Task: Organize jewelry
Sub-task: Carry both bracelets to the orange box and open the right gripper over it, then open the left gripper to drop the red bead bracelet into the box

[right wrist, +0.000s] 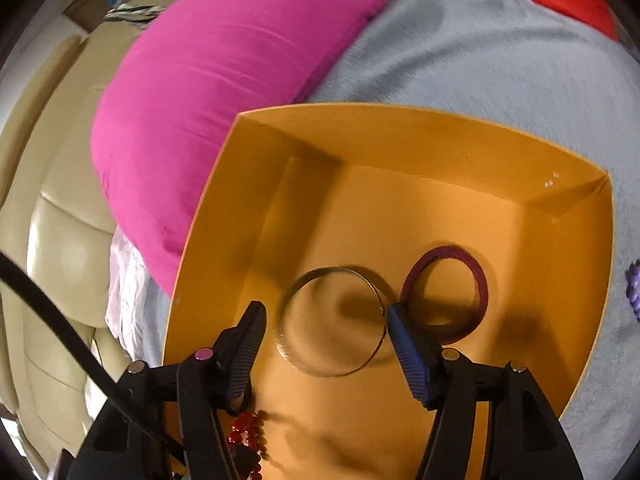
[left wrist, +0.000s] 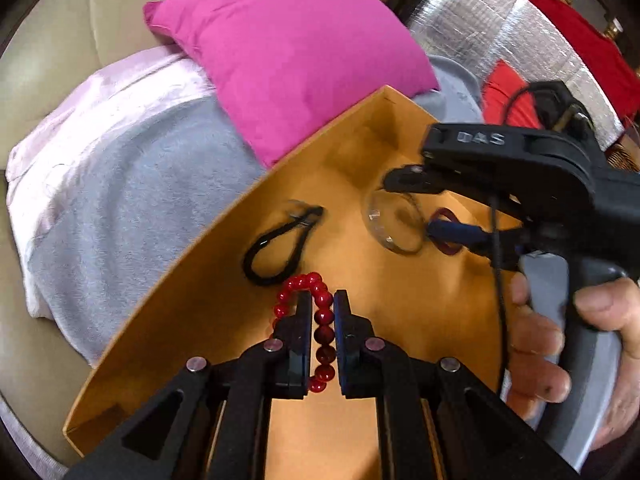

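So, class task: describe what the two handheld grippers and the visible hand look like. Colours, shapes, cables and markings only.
The left gripper has black angular linkage arms with round silver pivot pins and blue-faced pads. The right gripper is black too, embossed "DAS", with a thin black cable and a grey pistol-style handle; its fingers carry ribbed blue pads. The hand holding it is bare, with no sleeve showing.

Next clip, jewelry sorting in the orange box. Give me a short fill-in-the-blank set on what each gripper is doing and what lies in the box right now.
1. The left gripper is shut on a bracelet of ____ beads.
2. The right gripper is ____, its fingers either side of the clear bangle.
3. The maroon ring bangle lies on the floor of the ____ box.
4. The black hair tie lies beside the box's wall nearest the ____ pillow.

Missing words: red; open; orange; pink
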### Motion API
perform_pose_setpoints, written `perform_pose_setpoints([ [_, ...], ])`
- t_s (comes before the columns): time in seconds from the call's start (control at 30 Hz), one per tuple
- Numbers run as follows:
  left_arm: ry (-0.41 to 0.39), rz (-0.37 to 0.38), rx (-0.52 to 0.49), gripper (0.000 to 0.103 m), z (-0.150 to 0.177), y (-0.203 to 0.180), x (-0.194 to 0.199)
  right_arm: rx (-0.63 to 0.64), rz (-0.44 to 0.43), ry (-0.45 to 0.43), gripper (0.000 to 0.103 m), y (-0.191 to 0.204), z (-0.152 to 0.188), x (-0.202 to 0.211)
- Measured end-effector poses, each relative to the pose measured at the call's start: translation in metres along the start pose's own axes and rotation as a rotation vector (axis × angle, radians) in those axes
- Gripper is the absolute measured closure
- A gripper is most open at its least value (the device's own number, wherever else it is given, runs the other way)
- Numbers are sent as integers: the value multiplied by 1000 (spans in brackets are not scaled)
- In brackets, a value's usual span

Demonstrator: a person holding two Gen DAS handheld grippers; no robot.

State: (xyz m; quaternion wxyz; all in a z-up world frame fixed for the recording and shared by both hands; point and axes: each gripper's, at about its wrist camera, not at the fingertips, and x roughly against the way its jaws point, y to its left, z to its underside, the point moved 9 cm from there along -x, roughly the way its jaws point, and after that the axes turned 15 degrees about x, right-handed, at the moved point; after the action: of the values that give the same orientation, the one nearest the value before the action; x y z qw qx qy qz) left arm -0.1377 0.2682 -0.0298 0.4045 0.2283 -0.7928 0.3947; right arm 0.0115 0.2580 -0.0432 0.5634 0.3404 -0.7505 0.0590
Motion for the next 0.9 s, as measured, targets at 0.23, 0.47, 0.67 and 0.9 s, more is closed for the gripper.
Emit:
perform_pose_setpoints([
  [0.23,-76,-62,14,71,-10,1,11,18,-23,-78,35,-1,-4,34],
  [0.47,-248,-110,-96,51,-14,-37,34,44,9,-231,35,-14,-10,111],
  [0.67,-350,-138,-193,46,-11,-70,48,24,77,-340,35,-52,-6,176],
  [0.9,-386,-160,-240,45,-12,-82,50,-59,195,-387,35,-146,26,235],
])
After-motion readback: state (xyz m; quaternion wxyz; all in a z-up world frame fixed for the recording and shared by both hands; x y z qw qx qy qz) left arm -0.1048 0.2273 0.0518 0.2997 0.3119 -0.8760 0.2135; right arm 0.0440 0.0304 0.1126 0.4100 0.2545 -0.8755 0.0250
